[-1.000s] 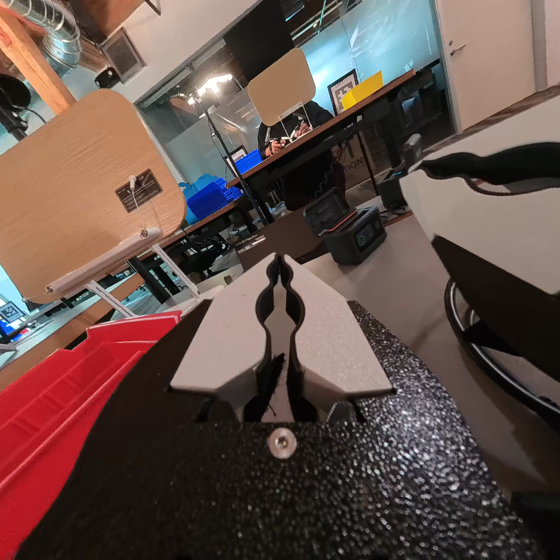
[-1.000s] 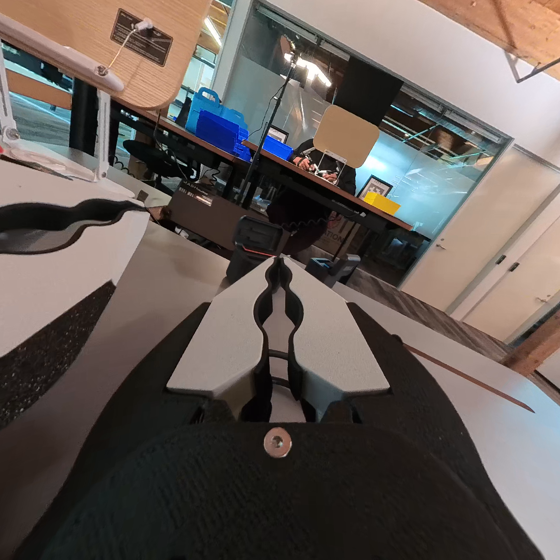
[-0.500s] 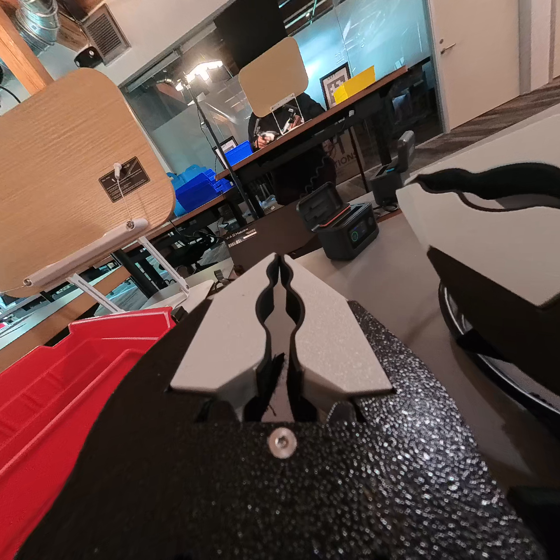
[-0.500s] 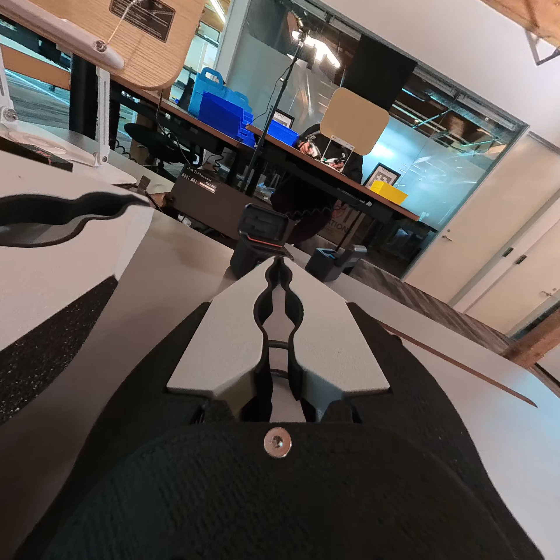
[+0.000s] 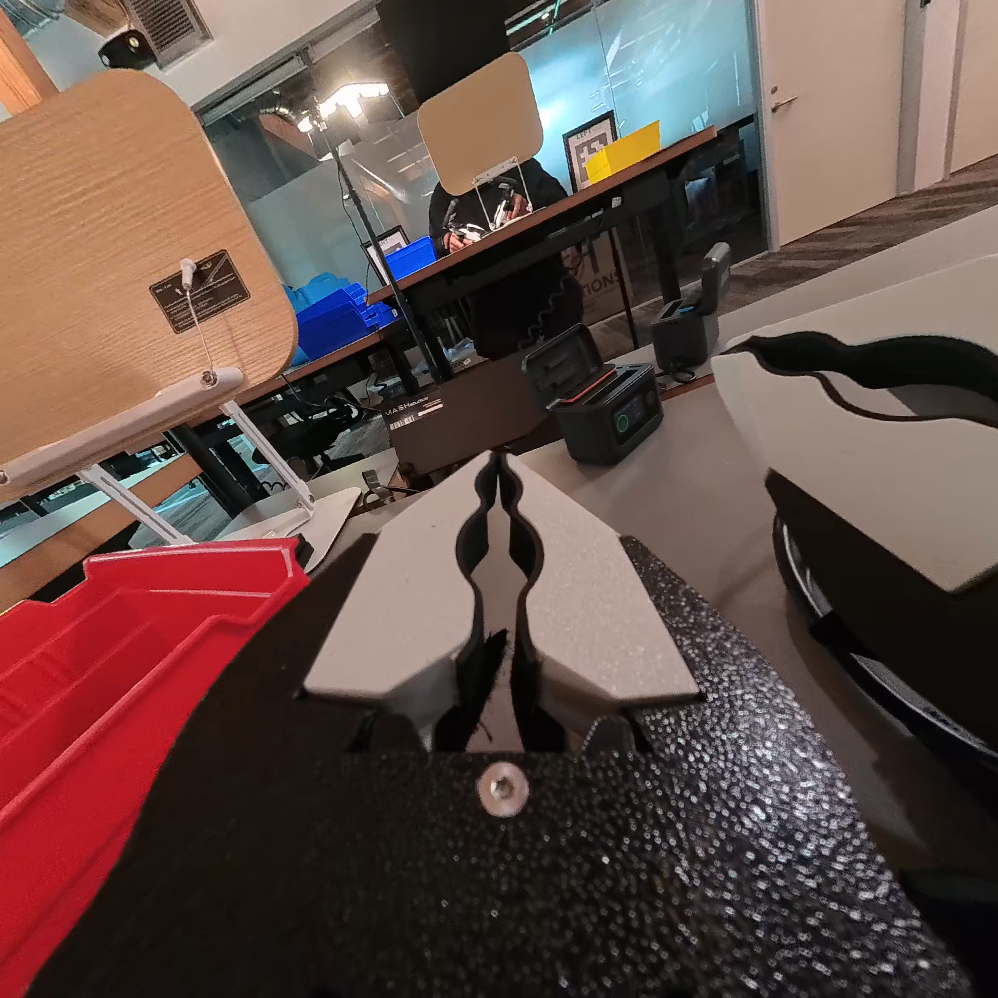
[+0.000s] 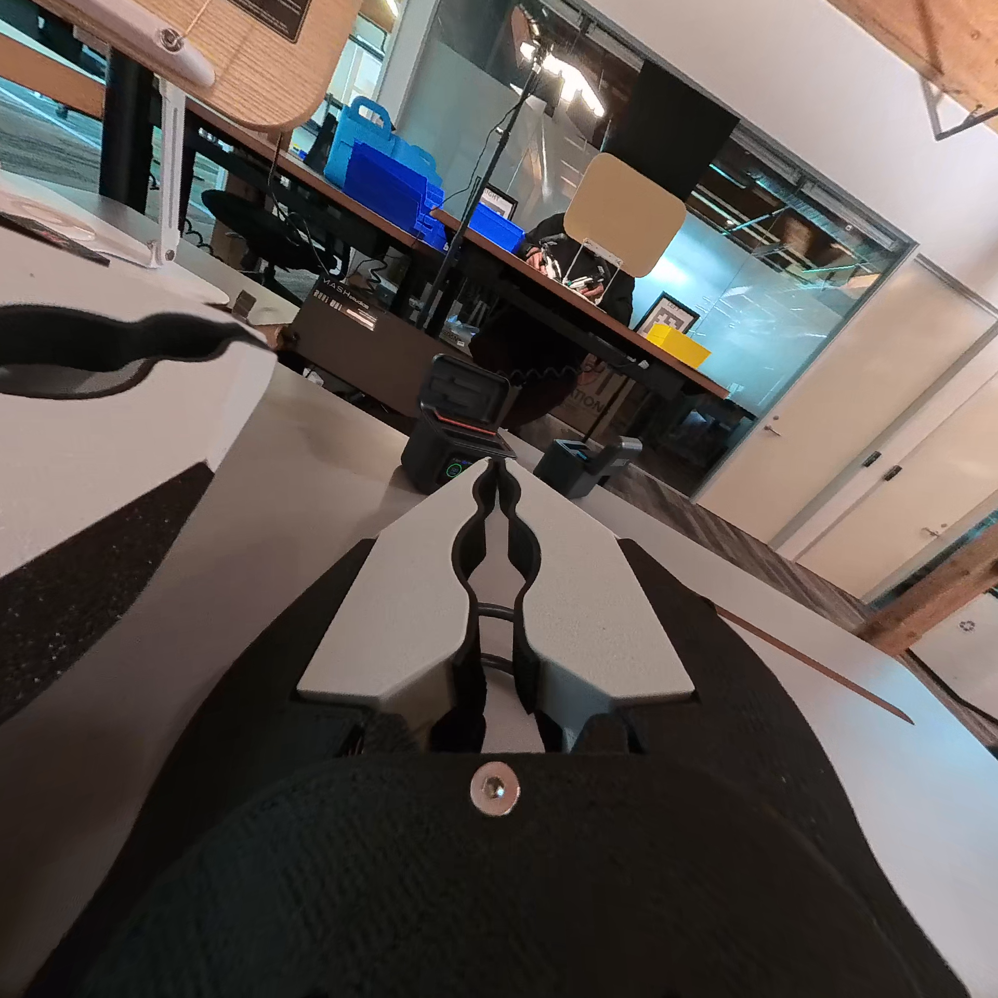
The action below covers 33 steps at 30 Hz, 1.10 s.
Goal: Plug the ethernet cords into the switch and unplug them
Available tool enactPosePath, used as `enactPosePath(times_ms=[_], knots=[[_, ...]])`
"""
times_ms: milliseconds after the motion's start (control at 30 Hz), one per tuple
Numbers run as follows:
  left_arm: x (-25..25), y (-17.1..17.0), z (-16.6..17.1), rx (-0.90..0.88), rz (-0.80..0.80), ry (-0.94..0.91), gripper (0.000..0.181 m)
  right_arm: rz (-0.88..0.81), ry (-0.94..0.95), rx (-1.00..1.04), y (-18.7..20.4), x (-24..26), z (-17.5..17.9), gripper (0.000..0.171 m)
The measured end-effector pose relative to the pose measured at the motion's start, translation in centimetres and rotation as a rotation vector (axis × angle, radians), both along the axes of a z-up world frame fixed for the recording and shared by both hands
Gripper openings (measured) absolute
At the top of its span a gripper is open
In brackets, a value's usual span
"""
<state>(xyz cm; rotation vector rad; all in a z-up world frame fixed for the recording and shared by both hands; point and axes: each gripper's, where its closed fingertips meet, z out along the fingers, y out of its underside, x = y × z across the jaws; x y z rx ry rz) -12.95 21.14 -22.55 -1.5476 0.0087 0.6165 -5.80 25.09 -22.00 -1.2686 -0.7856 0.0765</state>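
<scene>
My left gripper (image 5: 497, 465) is shut and empty, low over the grey table (image 5: 675, 513). My right gripper (image 6: 492, 471) is also shut, with nothing held at its tips. The two lie side by side: the right gripper shows at the right of the left wrist view (image 5: 864, 459), and the left gripper at the left of the right wrist view (image 6: 108, 410). A black cable (image 5: 794, 583) curves on the table under the right gripper. It also shows through the gap between the right fingers (image 6: 494, 610). No switch is in view.
A red bin (image 5: 108, 648) sits close on the left. A wooden board on a white stand (image 5: 108, 259) rises behind it. A black open case (image 5: 605, 410) and a second black case (image 5: 686, 329) stand at the table's far edge. A person sits at a far desk (image 5: 540, 216). Across from one pair of fingers to the other is roughly 8 centimetres.
Both views have rolled and shifted slightly, so the grippers have tilted a little. Both stay shut and side by side.
</scene>
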Motion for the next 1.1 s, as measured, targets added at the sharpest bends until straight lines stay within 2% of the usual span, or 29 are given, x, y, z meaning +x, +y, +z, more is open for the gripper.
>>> enactPosePath(times_ms=[400, 567, 633, 700, 800, 867, 967, 1100], knots=[[0.0, 0.1, -0.2, -0.024, 0.013, 0.026, 0.0, -0.035, 0.039, -0.015, 0.5, 0.9, 0.4, 0.0], [0.9, -1.5, 1.5, 0.022, -0.048, 0.003, 0.001, -0.003, 0.188, -0.089, 0.1, 3.3, 2.0, 0.0], [2.3, -2.8, 2.7, -0.002, -0.124, -0.01, 0.039, 0.004, 0.201, -0.095, 0.0, 4.9, 2.5, 0.0], [3.7, -4.8, 3.9, -0.053, -0.216, -0.039, 0.058, 0.018, 0.188, -0.085, -0.2, 6.6, 2.8, 0.0], [3.9, -9.1, 6.1, -0.135, -0.303, -0.098, 0.068, 0.046, 0.139, -0.069, -0.3, 8.8, 2.6, 0.002], [1.6, -12.4, 7.6, -0.169, -0.295, -0.15, 0.073, 0.061, 0.118, -0.084, 0.0, 10.1, 2.2, 0.005], [-6.3, -17.4, 7.7, -0.268, -0.093, -0.229, 0.077, 0.078, 0.122, -0.116, 0.8, 11.7, 1.7, 0.008], [-18.6, -26.2, 4.3, -0.442, 0.321, -0.321, 0.077, 0.075, 0.139, -0.157, 1.8, 12.8, 1.0, 0.012]])
